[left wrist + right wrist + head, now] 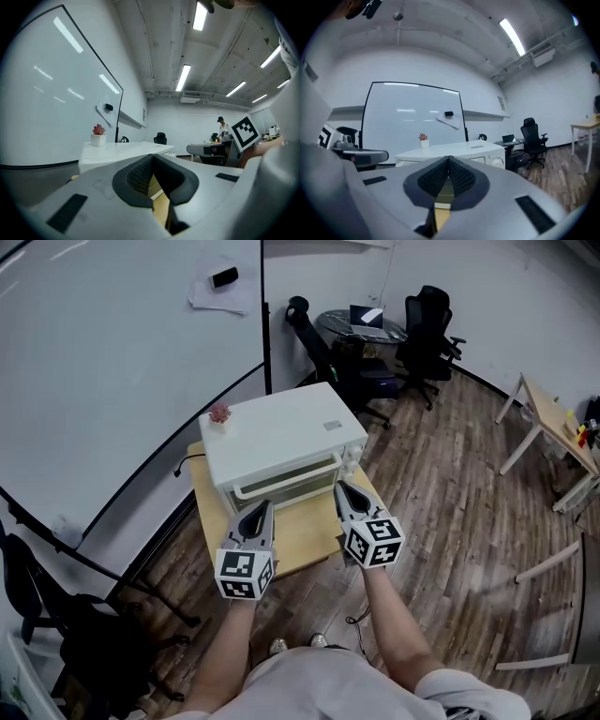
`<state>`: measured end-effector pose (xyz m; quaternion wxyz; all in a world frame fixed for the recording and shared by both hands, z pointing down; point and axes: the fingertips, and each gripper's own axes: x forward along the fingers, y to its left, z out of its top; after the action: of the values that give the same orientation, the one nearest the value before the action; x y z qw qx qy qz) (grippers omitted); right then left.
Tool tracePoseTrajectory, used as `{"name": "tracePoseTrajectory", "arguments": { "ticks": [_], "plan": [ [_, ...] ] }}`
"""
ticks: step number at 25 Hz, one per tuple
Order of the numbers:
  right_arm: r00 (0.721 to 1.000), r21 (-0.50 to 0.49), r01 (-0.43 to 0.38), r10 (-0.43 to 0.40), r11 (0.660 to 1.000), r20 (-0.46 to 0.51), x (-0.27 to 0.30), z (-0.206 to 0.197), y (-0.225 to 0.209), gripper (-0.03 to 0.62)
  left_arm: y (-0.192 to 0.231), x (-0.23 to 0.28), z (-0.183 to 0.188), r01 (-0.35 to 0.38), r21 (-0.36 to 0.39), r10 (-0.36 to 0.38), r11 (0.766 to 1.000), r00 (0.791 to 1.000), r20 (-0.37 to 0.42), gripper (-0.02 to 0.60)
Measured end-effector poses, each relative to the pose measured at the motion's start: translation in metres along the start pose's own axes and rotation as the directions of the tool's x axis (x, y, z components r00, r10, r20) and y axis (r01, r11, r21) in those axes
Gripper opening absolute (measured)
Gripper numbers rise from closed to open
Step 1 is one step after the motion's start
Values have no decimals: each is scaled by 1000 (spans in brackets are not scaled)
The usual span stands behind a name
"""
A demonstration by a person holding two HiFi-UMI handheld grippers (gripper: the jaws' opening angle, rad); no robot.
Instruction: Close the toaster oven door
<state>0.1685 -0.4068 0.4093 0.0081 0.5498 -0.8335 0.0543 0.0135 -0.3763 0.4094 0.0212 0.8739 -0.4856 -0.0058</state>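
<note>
Centrally, a white toaster oven sits along the far edge of a small wooden table, its glass door facing the person and looking upright, shut or nearly so. The left gripper and right gripper hover over the table's near edge, jaws pressed together and empty, probably because a door gets pushed, not pinched.

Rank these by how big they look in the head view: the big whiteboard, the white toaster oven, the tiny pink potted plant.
Largest to smallest: big whiteboard, white toaster oven, tiny pink potted plant.
</note>
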Motion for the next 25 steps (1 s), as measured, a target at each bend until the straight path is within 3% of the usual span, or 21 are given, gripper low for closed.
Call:
{"name": "tracePoseTrajectory", "arguments": {
  "ticks": [6, 25],
  "plan": [
    [999, -126, 37, -37, 991, 4, -11, 4, 1, 0, 5, -2, 11, -12, 4, 12, 1000, 1000, 19, 12],
    [999, -162, 34, -29, 986, 33, -25, 15, 6, 0, 4, 2, 9, -10, 18, 9, 1000, 1000, 9, 12]
  ]
}}
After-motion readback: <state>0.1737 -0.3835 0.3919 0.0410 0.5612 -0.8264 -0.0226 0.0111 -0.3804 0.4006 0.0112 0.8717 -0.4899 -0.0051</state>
